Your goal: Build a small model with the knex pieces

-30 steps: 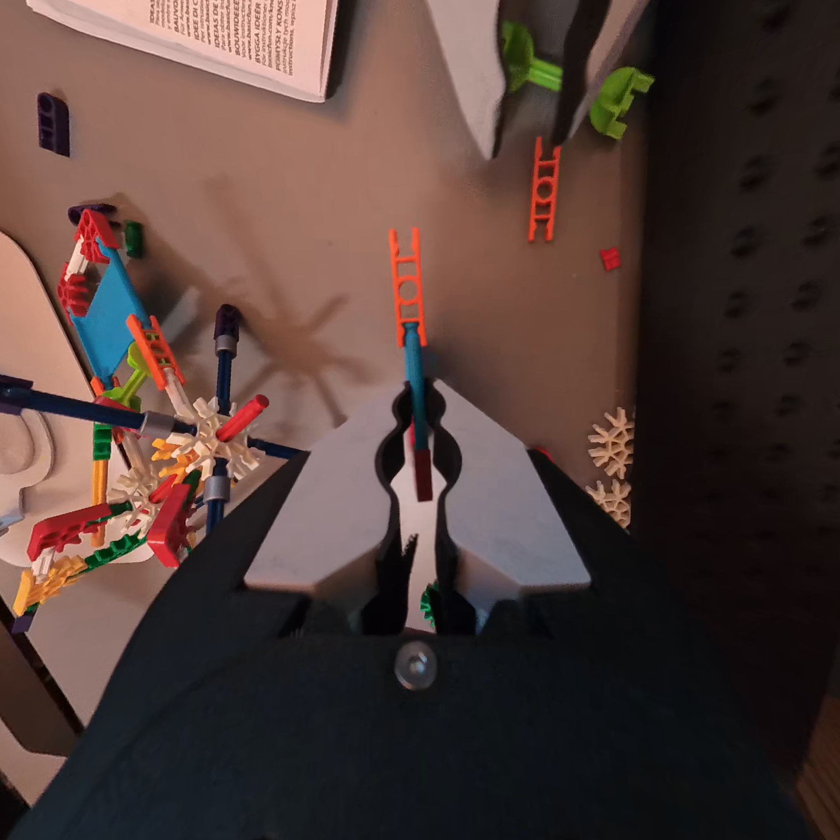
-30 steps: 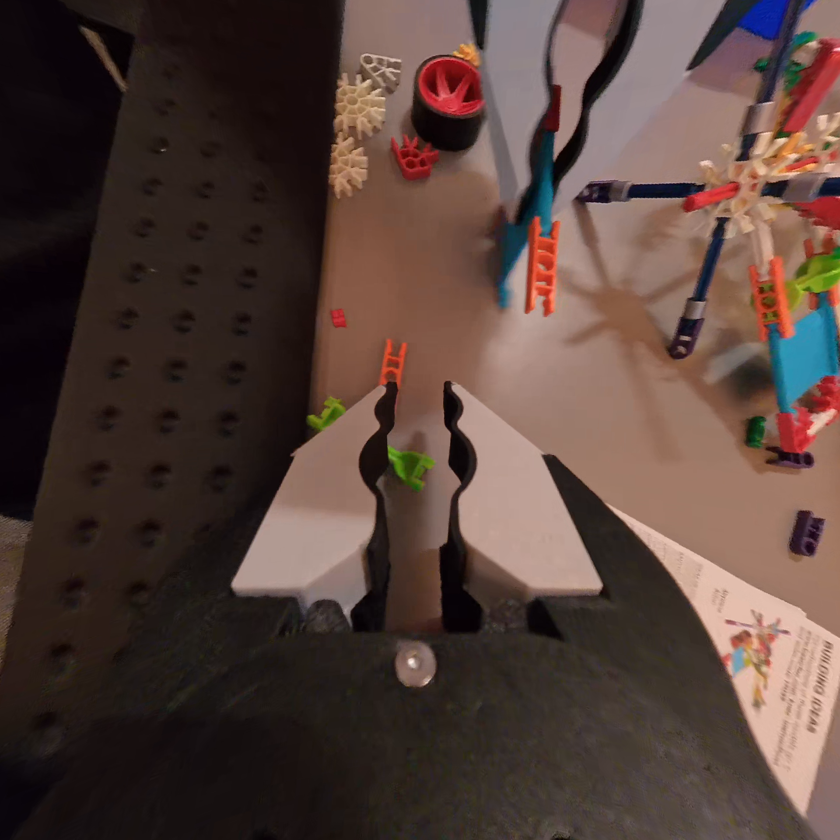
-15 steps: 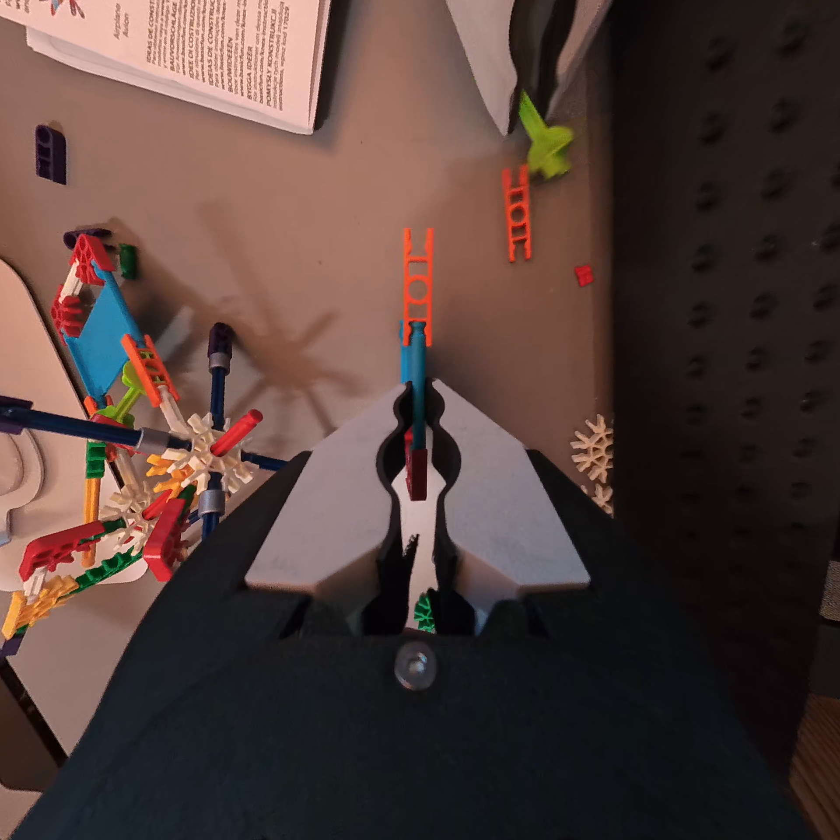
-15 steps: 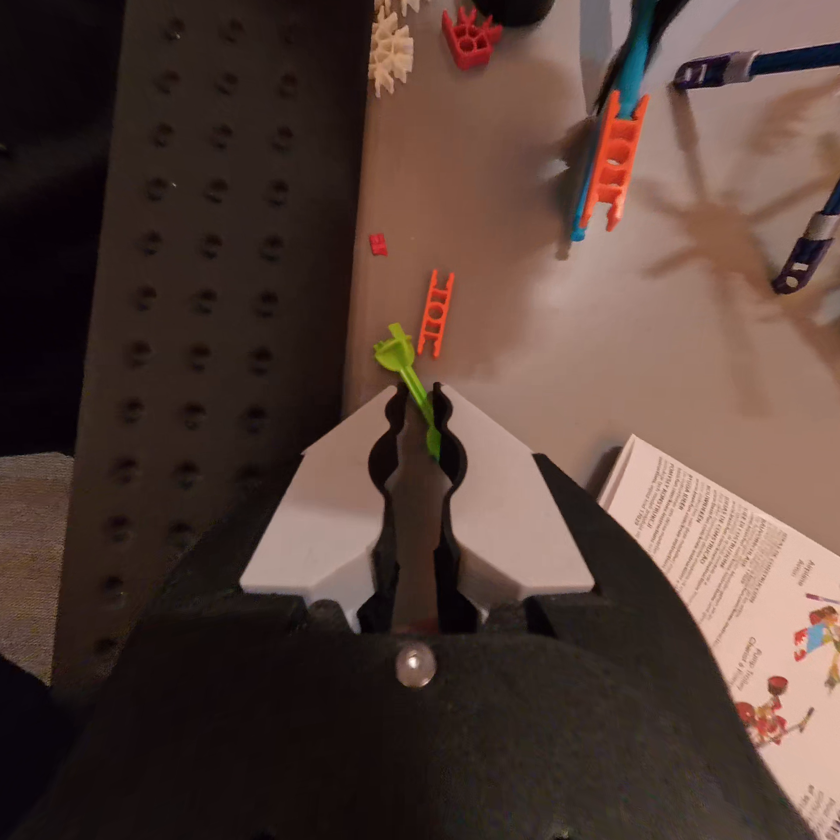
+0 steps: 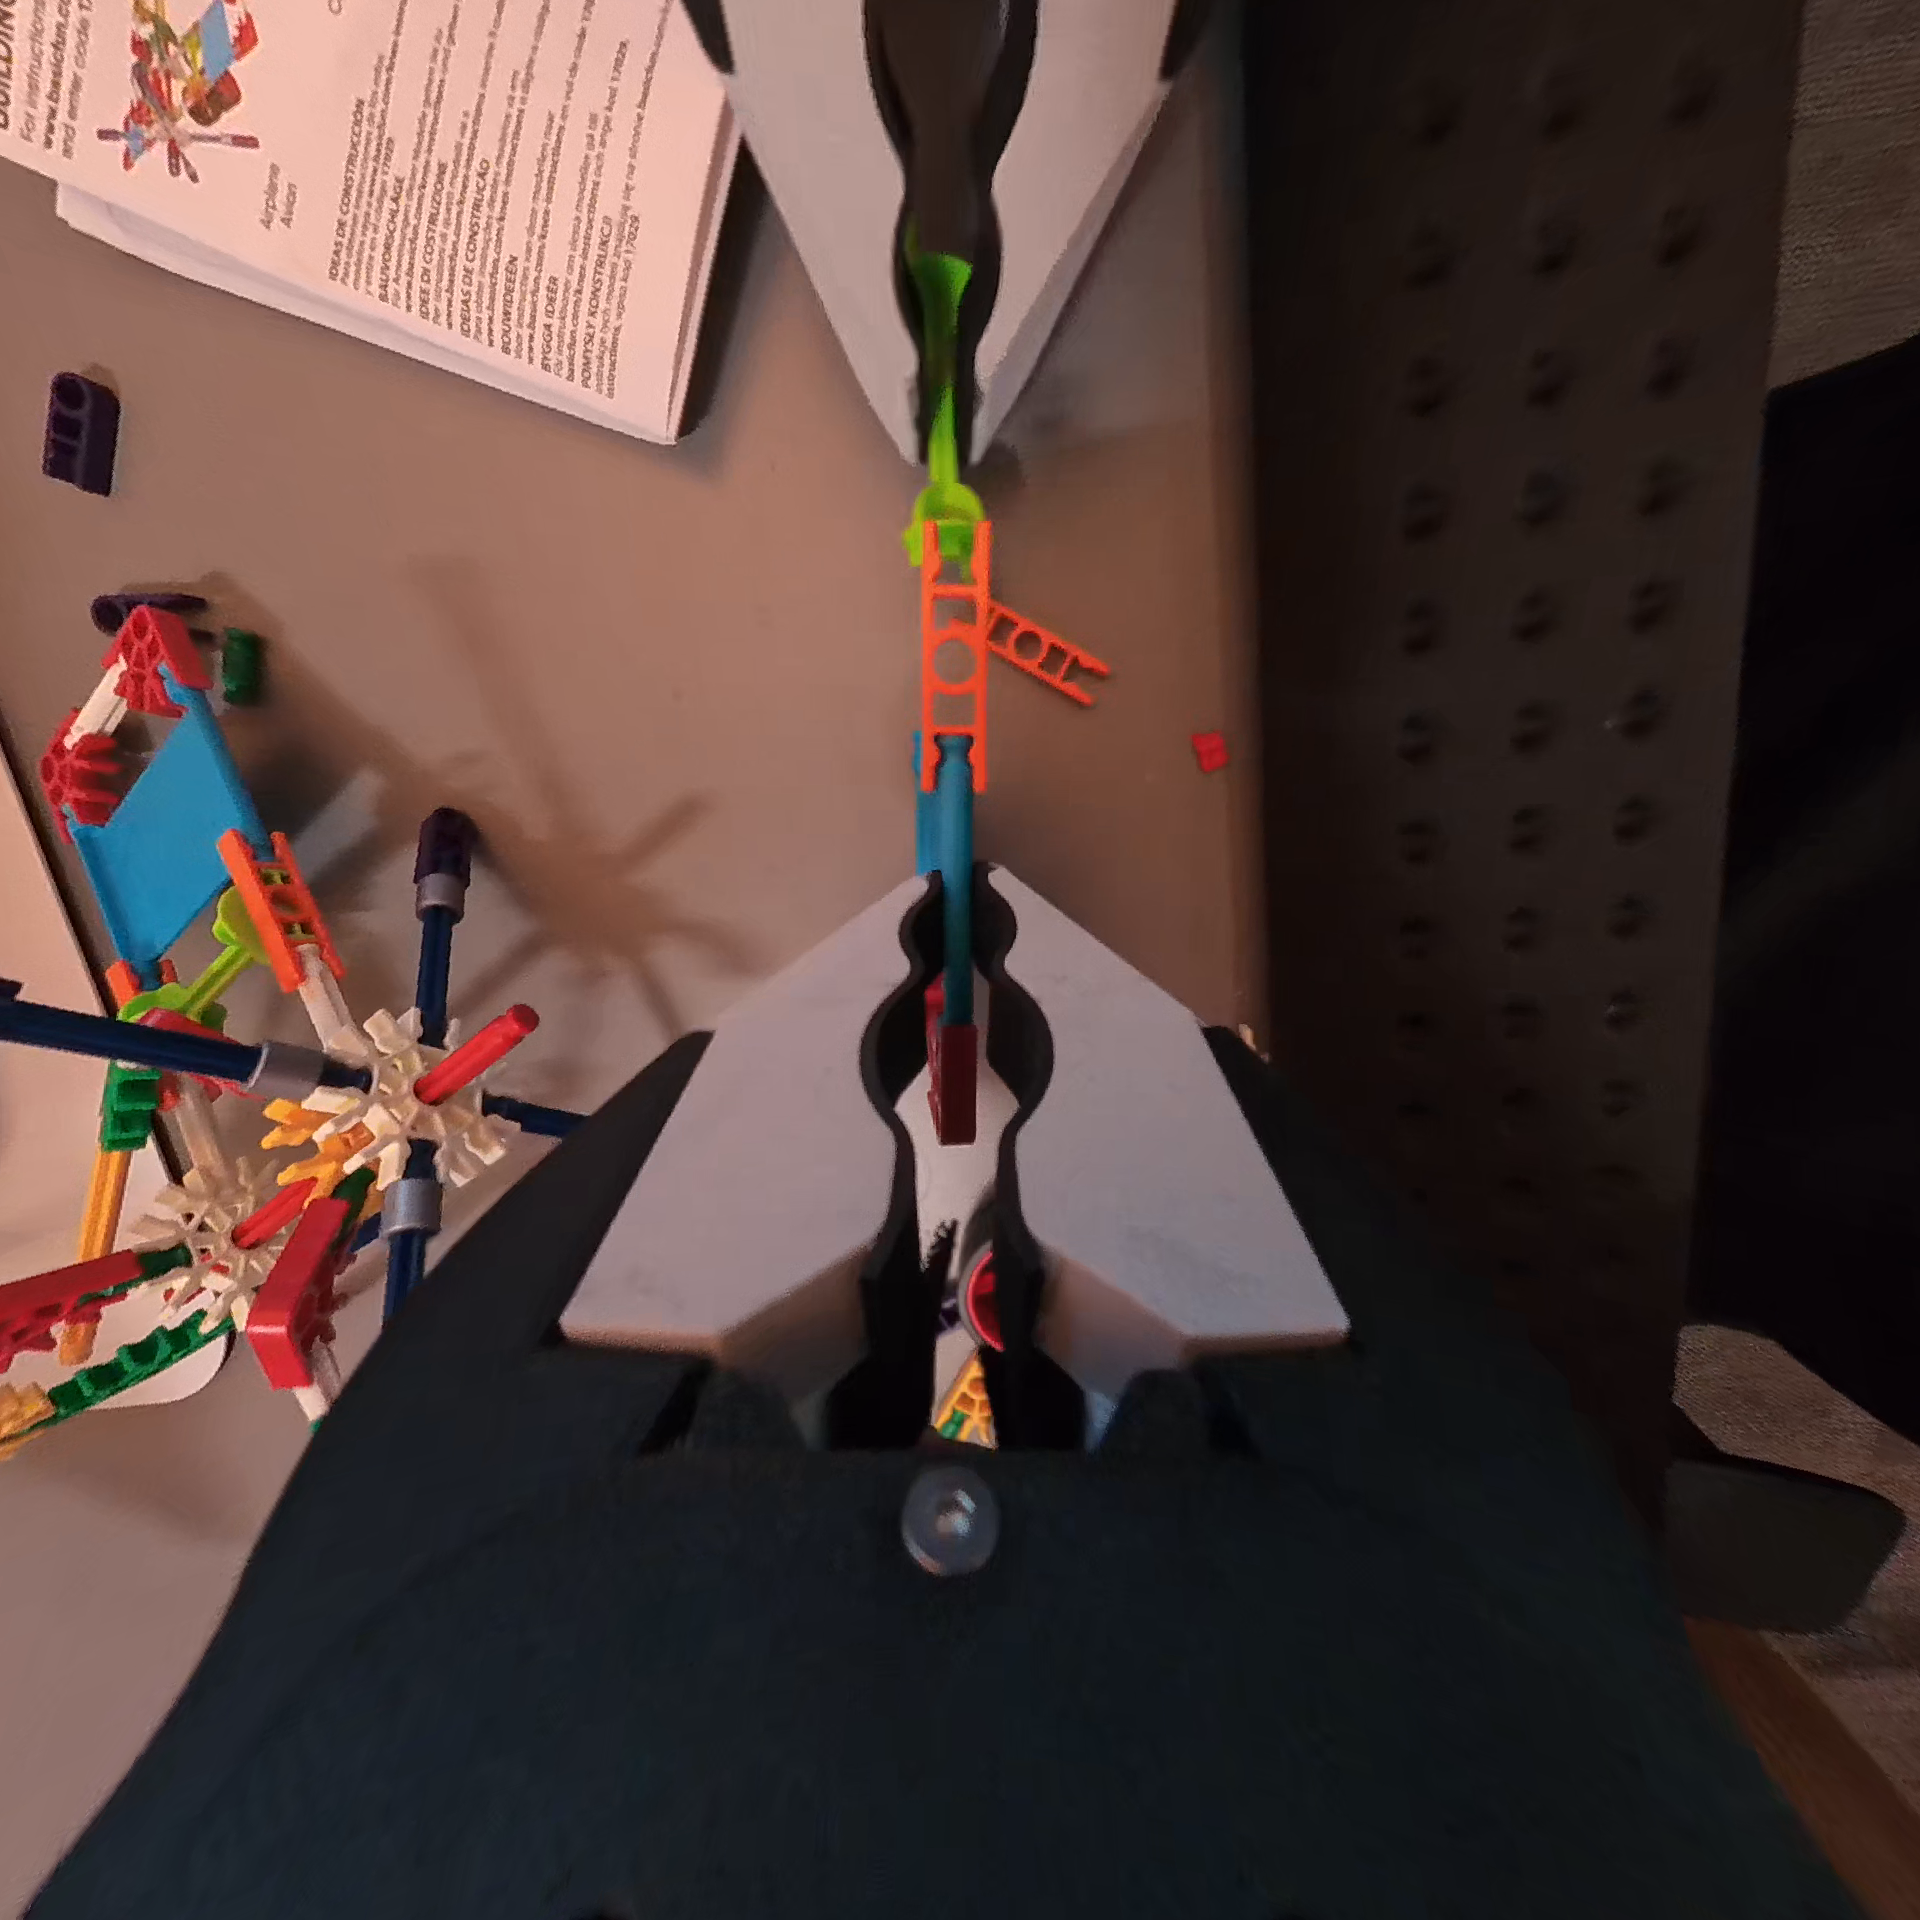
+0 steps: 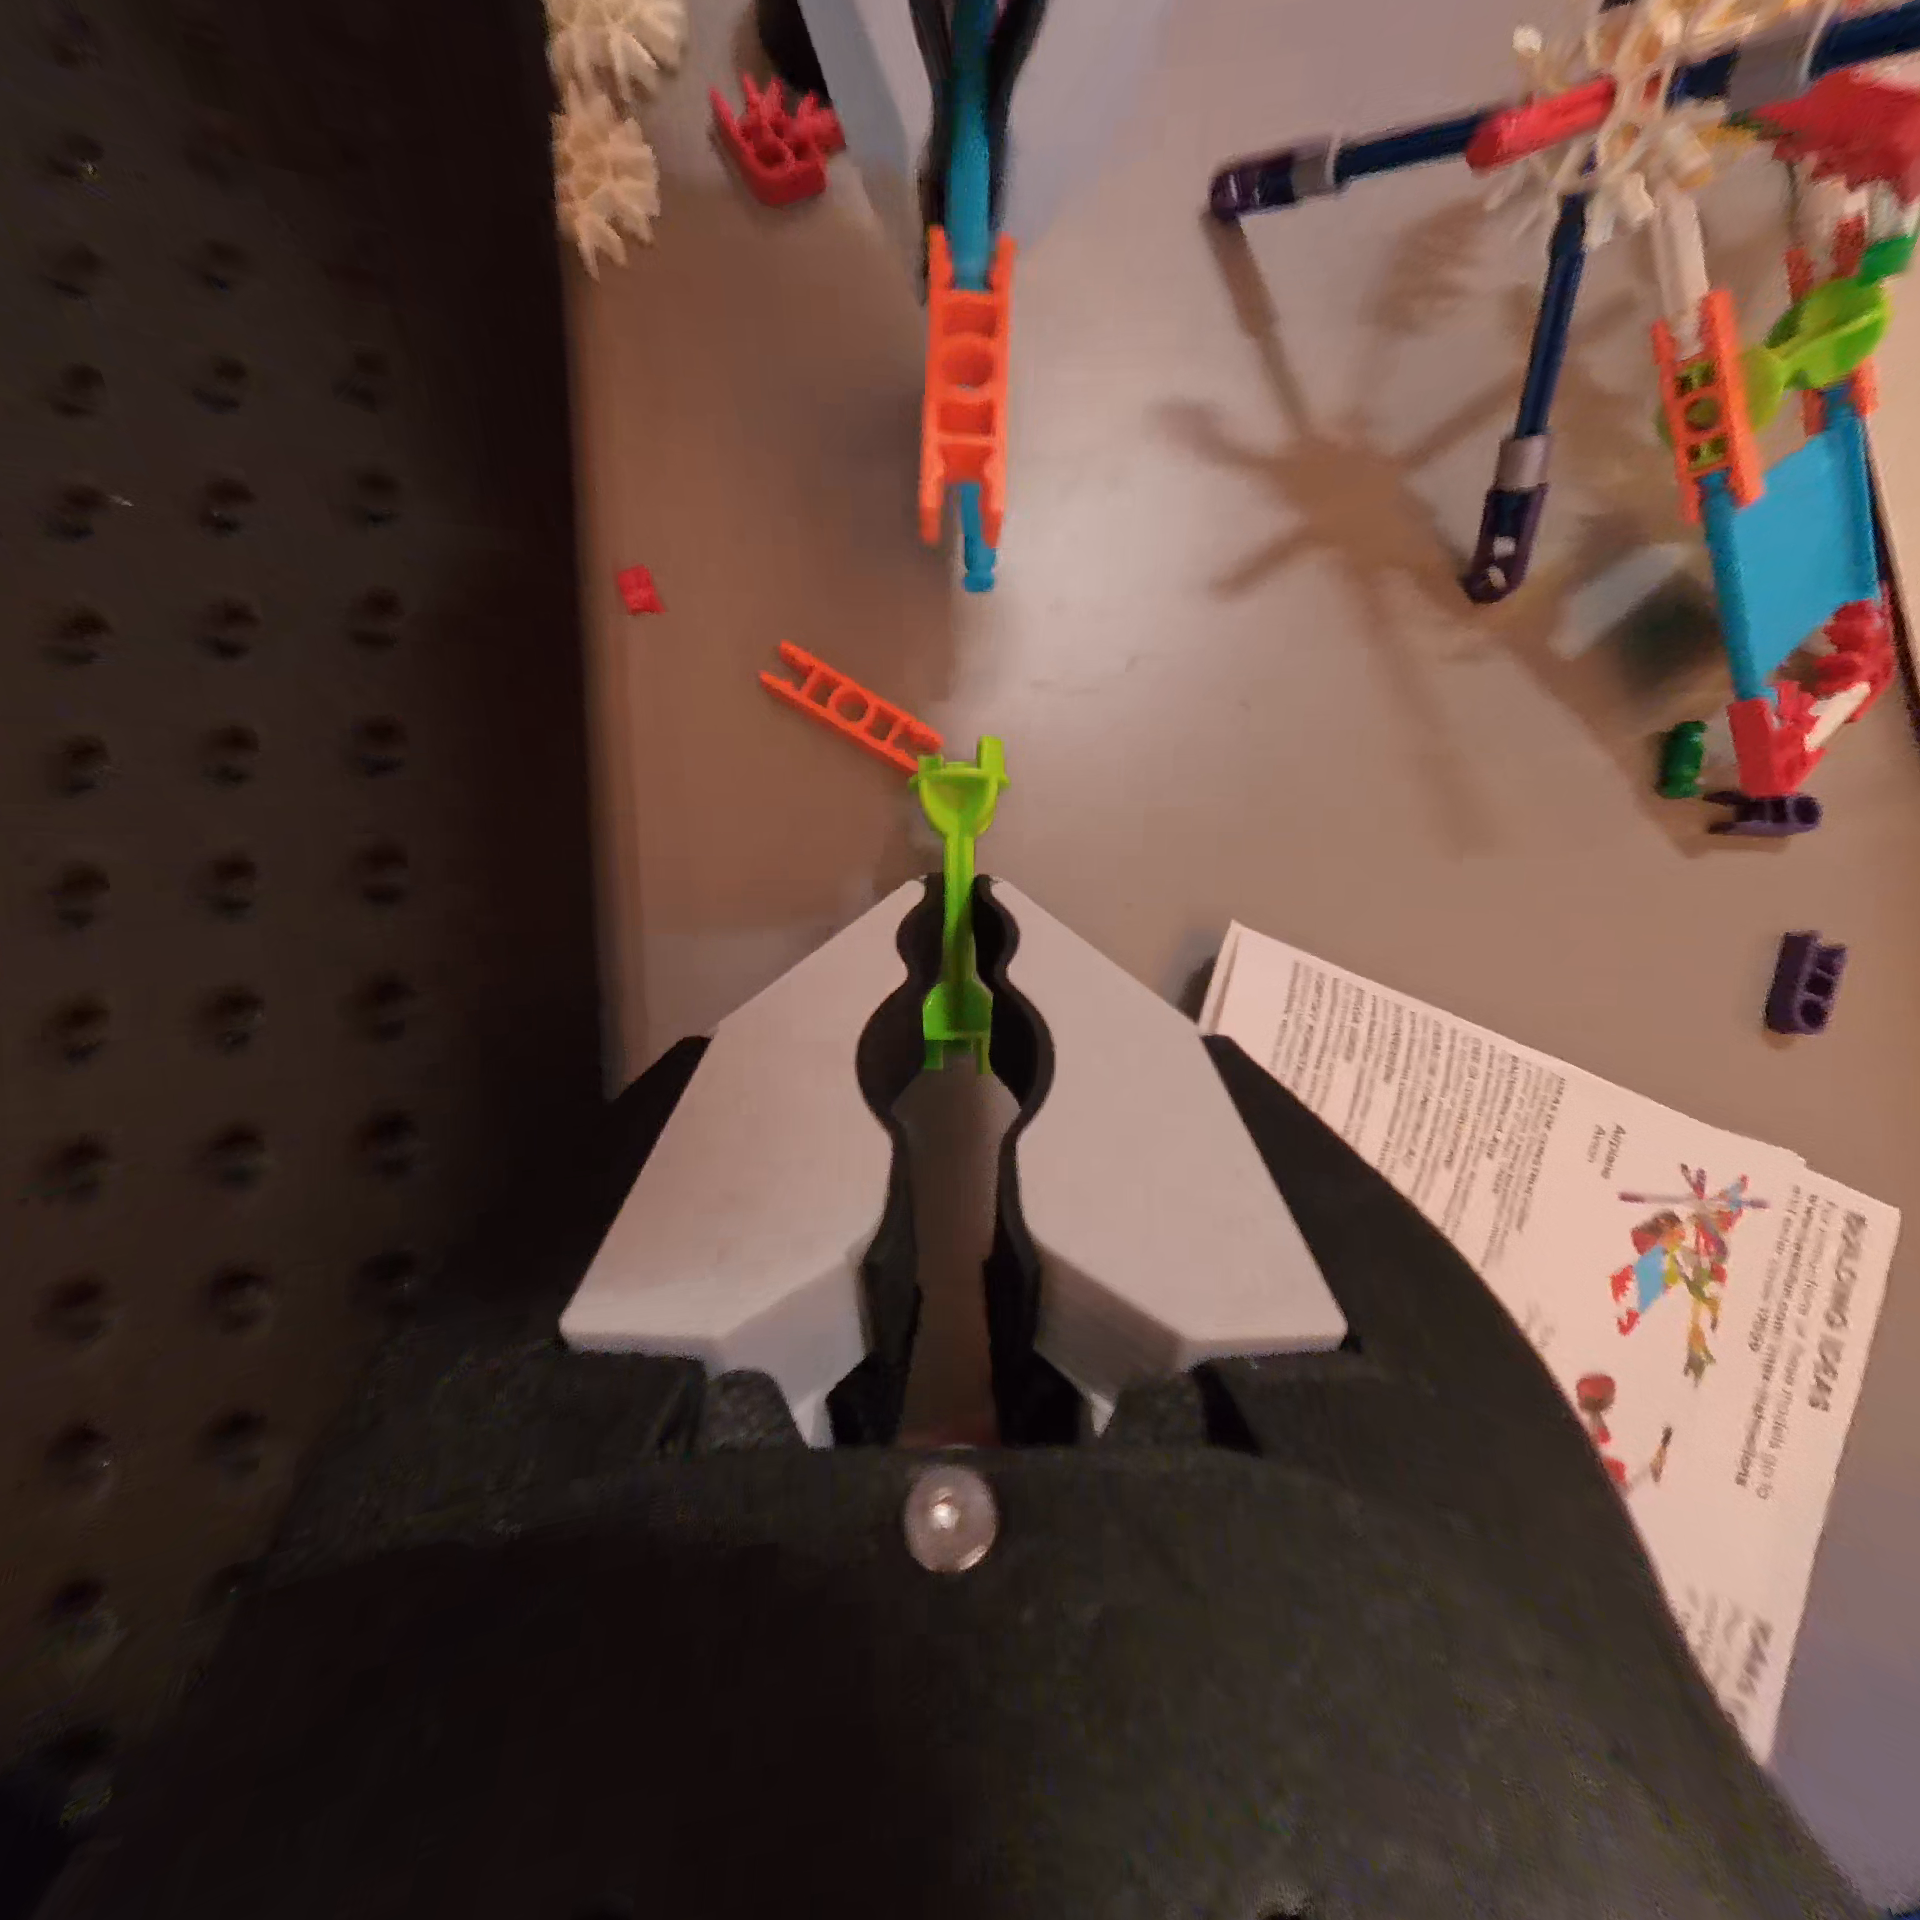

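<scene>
My left gripper (image 5: pixel 956 883) is shut on a blue rod (image 5: pixel 945 821) that has an orange ladder-shaped connector (image 5: pixel 956 655) on its front end and a dark red piece (image 5: pixel 951 1081) between the fingers. My right gripper (image 6: pixel 956 883) is shut on a lime green rod piece (image 6: pixel 956 831). The two grippers face each other tip to tip. In the left wrist view the green piece (image 5: pixel 940 509) meets the orange connector's far end. In the right wrist view a gap shows between it and the orange connector (image 6: pixel 966 384). A loose orange connector (image 6: pixel 852 717) lies on the table below.
A colourful rod-and-connector model (image 5: pixel 312 1091) stands to my left gripper's left. A printed booklet (image 5: pixel 416 208) lies at the far left. A black pegboard (image 5: pixel 1507 623) runs along the right. A small red bit (image 5: pixel 1207 750), a purple piece (image 5: pixel 78 431), white snowflake connectors (image 6: pixel 608 156) and a red connector (image 6: pixel 779 135) lie about. The tips of one gripper are about 9 cm away from the tips of the other. It is some 8 cm from my left tips to the small red bit (image 5: pixel 1207 750). My right wrist view (image 6: pixel 643 587) looks at it from another angle.
My right gripper shut on the green piece, lifted it and brought it in line with the orange connector. The loose orange connector on the table turned askew. My left gripper kept its hold.
</scene>
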Tool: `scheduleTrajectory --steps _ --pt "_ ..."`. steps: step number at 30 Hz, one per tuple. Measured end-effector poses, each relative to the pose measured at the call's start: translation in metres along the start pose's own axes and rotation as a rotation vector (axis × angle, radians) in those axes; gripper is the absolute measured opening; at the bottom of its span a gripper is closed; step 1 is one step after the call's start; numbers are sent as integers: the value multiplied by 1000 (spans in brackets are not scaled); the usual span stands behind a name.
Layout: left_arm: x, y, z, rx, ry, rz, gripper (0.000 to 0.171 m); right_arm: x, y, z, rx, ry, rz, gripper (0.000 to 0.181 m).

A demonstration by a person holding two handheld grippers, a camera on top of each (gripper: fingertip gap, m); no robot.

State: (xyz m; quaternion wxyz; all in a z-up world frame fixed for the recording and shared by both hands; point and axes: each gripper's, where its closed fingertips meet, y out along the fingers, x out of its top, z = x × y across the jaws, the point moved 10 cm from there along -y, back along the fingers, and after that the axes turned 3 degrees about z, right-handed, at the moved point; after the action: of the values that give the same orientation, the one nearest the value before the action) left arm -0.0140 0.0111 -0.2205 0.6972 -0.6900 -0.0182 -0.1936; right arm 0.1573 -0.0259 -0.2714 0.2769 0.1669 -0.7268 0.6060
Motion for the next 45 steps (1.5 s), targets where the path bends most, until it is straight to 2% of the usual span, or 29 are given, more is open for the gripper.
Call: scheduleTrajectory --steps 2,8,11,17,24,29,36,38,40,45 --pt "-1 -2 -1 8 -5 8 1 3 -2 2 45 -12 -55 3" --pt "-12 -2 -2 9 -46 16 1 13 12 16 114 -109 15 3" --pt "-16 0 -4 8 -53 23 1 18 21 15 77 -130 82 3" --pt "-20 -1 -2 25 -67 14 1 33 30 6 -30 -145 102 2" --pt "-31 -1 2 -29 -105 28 1 30 12 -8 -22 23 -84 2" --pt "-34 8 6 -31 -115 46 1 28 13 -11 -21 44 -111 2" --pt "-30 8 7 25 -97 17 15 28 13 -11 -38 44 -123 2" --pt "-34 9 4 59 -61 64 12 27 13 -11 -43 44 -119 2" --pt "-35 12 2 73 -46 84 0 27 13 -12 -45 44 -115 3" --pt "-28 7 0 109 -44 25 0 23 10 -13 -50 60 -113 2"
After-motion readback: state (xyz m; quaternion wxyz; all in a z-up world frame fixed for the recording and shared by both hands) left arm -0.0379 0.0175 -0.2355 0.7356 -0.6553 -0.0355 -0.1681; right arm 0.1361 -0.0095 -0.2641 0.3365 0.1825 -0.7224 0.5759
